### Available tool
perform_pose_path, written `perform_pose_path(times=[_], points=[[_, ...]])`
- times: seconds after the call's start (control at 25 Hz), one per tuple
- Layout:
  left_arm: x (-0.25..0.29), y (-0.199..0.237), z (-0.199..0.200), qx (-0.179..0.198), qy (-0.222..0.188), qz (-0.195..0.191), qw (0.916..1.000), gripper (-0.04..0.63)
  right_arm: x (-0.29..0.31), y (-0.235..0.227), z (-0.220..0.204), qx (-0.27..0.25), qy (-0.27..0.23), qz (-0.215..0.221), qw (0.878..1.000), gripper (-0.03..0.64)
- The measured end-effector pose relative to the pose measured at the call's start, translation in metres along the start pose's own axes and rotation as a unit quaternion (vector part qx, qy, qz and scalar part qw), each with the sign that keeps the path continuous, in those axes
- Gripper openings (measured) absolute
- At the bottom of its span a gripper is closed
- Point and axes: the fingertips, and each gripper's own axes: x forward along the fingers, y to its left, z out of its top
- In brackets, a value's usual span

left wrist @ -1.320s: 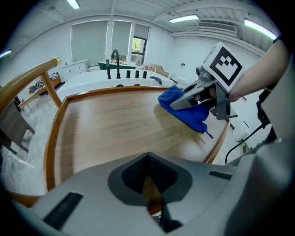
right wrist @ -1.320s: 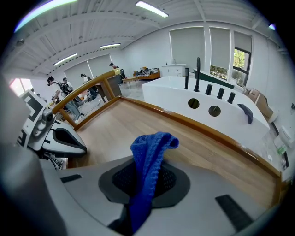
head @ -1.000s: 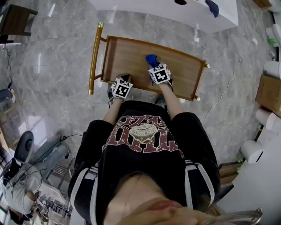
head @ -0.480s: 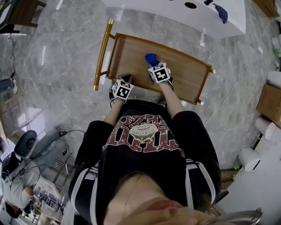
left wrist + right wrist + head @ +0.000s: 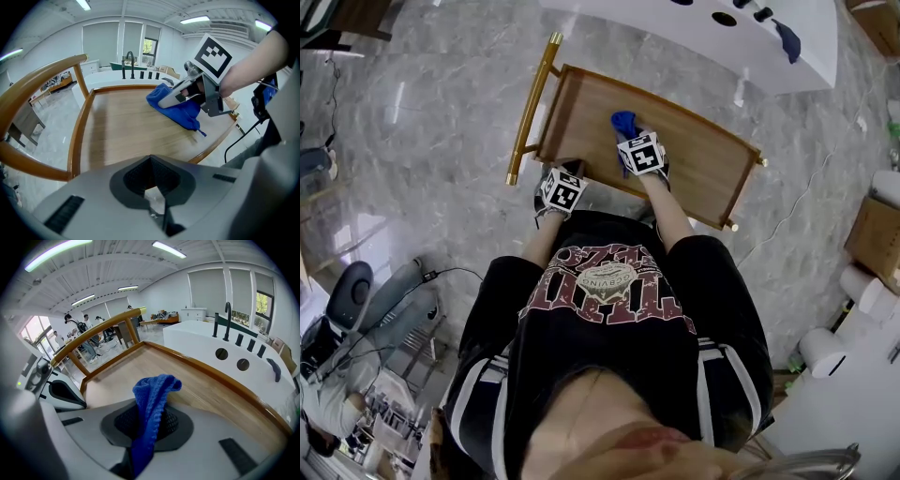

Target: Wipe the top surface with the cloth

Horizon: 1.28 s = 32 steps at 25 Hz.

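Note:
A wooden cart top (image 5: 694, 155) with a raised rim lies in front of me. My right gripper (image 5: 631, 137) is shut on a blue cloth (image 5: 623, 121) that rests on the wood near the middle of the top. In the right gripper view the cloth (image 5: 151, 399) stands up out of the shut right gripper (image 5: 146, 423). My left gripper (image 5: 566, 172) sits at the near rim, left of the cloth, shut with nothing in it (image 5: 152, 190). In the left gripper view the cloth (image 5: 180, 111) trails under the right gripper (image 5: 168, 96) onto the wood.
A gold handle bar (image 5: 531, 108) runs along the cart's left end. Beyond the cart stands a white counter (image 5: 712, 37) with black fittings and a dark blue cloth (image 5: 787, 39). A cable (image 5: 797, 202) crosses the marble floor at right. Boxes and rolls stand at far right.
The cart has shifted right in the head view while my hands kept their place, so the right gripper and cloth now lie nearer the handle end. Both grippers stay shut.

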Motion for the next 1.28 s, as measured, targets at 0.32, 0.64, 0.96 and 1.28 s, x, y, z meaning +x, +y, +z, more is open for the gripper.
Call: perform_pose_path(times=[0.32,0.64,0.96,1.28], points=[[-0.003,0.007,-0.005,-0.019,-0.007,0.006,0.9998,0.046,0.011,0.012,0.008,-0.017,0.000,0.008,1.000,0.058],[-0.013,0.018,-0.008,-0.049,-0.026,0.019,0.9983,0.046,0.023,0.027,0.021,-0.035,0.000,0.023,0.999,0.058],[-0.021,0.027,-0.008,-0.051,-0.043,0.034,0.9972,0.046,0.041,0.044,0.034,-0.061,-0.001,0.034,0.998,0.058],[-0.024,0.025,-0.016,-0.055,-0.045,0.034,0.9969,0.046,0.057,0.068,0.047,-0.089,0.003,0.056,0.994,0.058]])
